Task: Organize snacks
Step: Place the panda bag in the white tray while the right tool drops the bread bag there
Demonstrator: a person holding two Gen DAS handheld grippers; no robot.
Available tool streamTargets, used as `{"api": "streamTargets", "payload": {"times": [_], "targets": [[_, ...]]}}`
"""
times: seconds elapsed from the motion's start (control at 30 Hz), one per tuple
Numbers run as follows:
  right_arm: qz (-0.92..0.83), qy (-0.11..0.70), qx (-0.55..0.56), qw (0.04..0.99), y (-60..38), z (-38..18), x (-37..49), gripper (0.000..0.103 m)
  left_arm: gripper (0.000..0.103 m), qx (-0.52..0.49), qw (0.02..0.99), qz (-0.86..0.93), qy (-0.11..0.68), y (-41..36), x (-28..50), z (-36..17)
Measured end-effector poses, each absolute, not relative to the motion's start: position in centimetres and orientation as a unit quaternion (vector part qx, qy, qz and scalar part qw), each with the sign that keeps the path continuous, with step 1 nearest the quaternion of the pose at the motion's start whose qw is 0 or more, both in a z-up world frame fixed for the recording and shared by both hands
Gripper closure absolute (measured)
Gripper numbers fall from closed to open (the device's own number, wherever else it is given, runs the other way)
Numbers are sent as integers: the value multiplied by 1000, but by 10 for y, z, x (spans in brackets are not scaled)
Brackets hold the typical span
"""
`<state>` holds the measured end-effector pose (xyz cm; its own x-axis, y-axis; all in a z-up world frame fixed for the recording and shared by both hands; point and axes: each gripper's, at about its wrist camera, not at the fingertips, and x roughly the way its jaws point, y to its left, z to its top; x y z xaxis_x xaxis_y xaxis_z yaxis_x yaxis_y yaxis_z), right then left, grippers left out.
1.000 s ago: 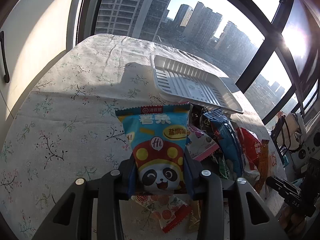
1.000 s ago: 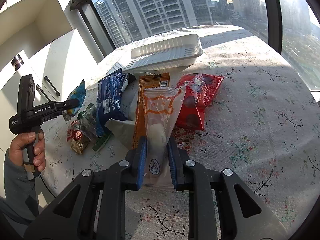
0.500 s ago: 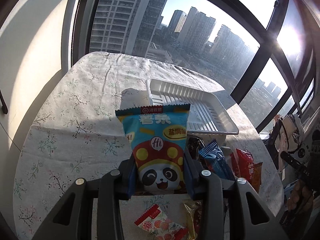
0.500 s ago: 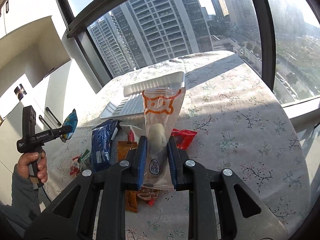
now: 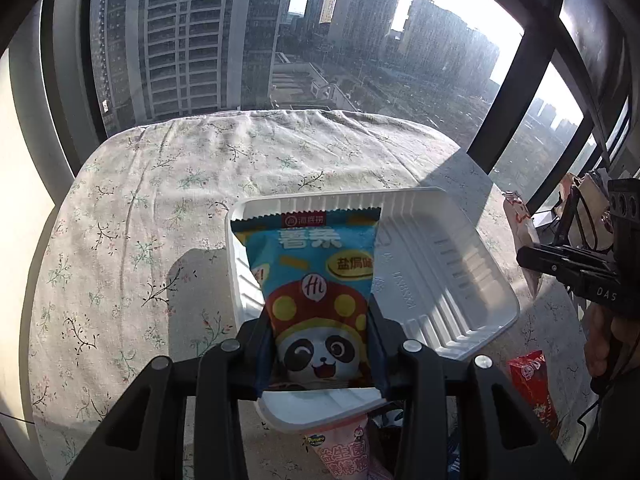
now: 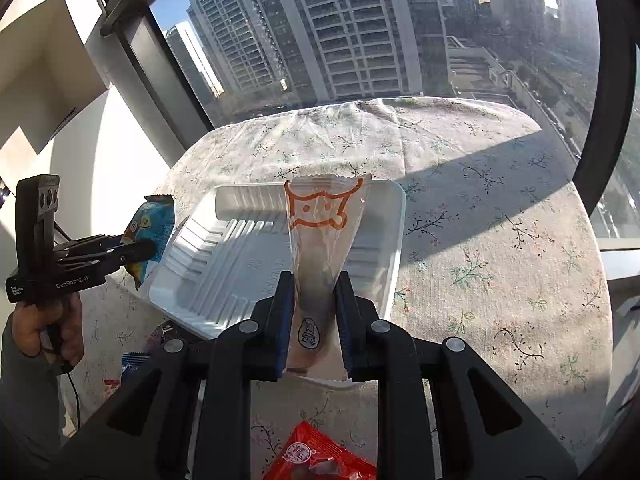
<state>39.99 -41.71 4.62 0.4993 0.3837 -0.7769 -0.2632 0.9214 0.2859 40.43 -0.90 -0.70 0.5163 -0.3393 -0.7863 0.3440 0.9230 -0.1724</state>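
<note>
My left gripper (image 5: pixel 320 344) is shut on a blue panda snack bag (image 5: pixel 316 276) and holds it over the near left part of the white ribbed tray (image 5: pixel 440 256). My right gripper (image 6: pixel 312 316) is shut on a clear packet with an orange print (image 6: pixel 320 224) and holds it above the same tray (image 6: pixel 240 248). The left gripper with its blue bag (image 6: pixel 154 236) shows at the left of the right wrist view. The right gripper's body (image 5: pixel 580 268) shows at the right edge of the left wrist view.
The table has a floral cloth (image 5: pixel 160 184). Loose snacks lie near the tray's front edge: a pink packet (image 5: pixel 344 448), a red packet (image 5: pixel 532 384), a red packet (image 6: pixel 316 460) and a blue one (image 6: pixel 134 362). Large windows stand behind the table.
Both grippers have lifted and moved forward with their packets, from over the snack pile to above the white tray. The tray now fills the middle of both views.
</note>
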Motion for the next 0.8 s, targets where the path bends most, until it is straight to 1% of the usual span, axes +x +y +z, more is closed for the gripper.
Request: {"api": "streamTargets", "payload": {"times": [0.17,0.4,0.57,0.63,0.67,0.73,0.8], "targets": [[177,499,41,847,-403,9,429,84,62,16,858,-190,476,-21,425,-34],[173,514,12,840,-391,-26,443,84,62,36,852,-191,486,-35,432,-52],[173,511,-9,842,-384,-34,443,82,60,49,853,-187,485,-41,429,-58],[171,511,-15,842,-381,-34,441,81,54,47,853,-185,485,-40,430,-59],[171,511,-17,842,-381,-32,439,79,52,43,853,-185,486,-39,430,-59],[172,511,-18,842,-380,-30,437,74,41,36,855,-185,484,-38,429,-58],[175,505,-13,845,-383,-25,434,60,40,29,859,-186,476,-35,426,-51]]}}
